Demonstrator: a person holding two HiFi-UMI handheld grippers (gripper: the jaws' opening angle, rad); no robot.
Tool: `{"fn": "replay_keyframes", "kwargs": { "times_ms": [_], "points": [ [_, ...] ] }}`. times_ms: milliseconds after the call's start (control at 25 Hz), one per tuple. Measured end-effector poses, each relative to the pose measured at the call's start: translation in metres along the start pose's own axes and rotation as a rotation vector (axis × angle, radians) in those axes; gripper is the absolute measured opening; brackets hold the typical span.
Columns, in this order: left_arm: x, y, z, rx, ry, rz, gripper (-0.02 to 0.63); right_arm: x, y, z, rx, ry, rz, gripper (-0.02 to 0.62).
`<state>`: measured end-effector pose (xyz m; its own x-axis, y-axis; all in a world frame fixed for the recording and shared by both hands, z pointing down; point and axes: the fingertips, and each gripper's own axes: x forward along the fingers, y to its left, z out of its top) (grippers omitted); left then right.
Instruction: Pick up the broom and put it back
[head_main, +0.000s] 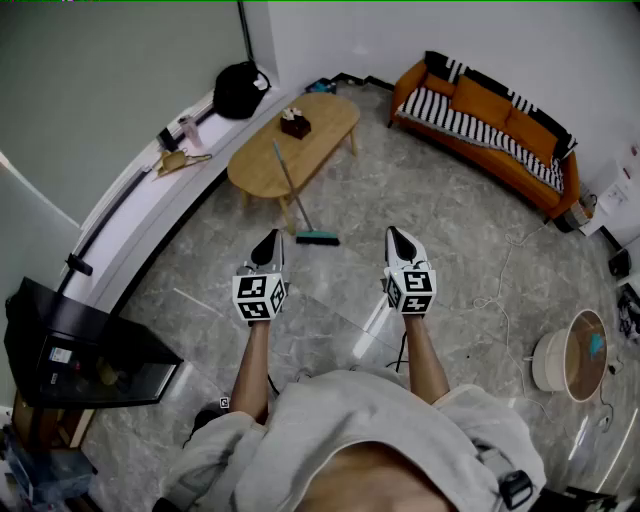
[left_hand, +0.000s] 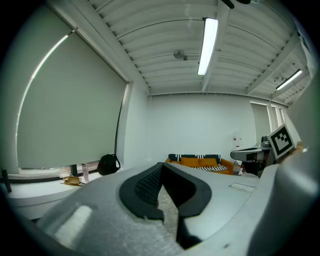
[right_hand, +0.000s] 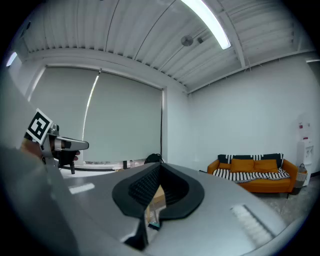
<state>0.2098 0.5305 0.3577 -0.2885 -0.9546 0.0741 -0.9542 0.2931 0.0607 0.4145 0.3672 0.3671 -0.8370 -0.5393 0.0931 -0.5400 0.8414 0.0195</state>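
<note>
The broom stands on the floor with its teal head down and its thin handle leaning against the oval wooden table. Both grippers are held level in front of the person, short of the broom and apart from it. The left gripper is just left of the broom head, and its jaws meet at the tips with nothing between them. To the right of the head, the right gripper is likewise shut and empty. A sliver of the teal head shows below its pads.
An orange striped sofa lines the far right wall. A tissue box sits on the table, and a black bag on the window ledge. A black cabinet stands at left, a round white stand at right, with cables on the floor.
</note>
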Motion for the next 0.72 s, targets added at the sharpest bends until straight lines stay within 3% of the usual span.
{"fn": "replay_keyframes", "kwargs": {
  "times_ms": [720],
  "points": [
    [0.0, -0.023, -0.007, 0.009, 0.026, -0.012, 0.0, -0.011, -0.004, -0.006, 0.026, -0.021, 0.033, 0.002]
  ]
}}
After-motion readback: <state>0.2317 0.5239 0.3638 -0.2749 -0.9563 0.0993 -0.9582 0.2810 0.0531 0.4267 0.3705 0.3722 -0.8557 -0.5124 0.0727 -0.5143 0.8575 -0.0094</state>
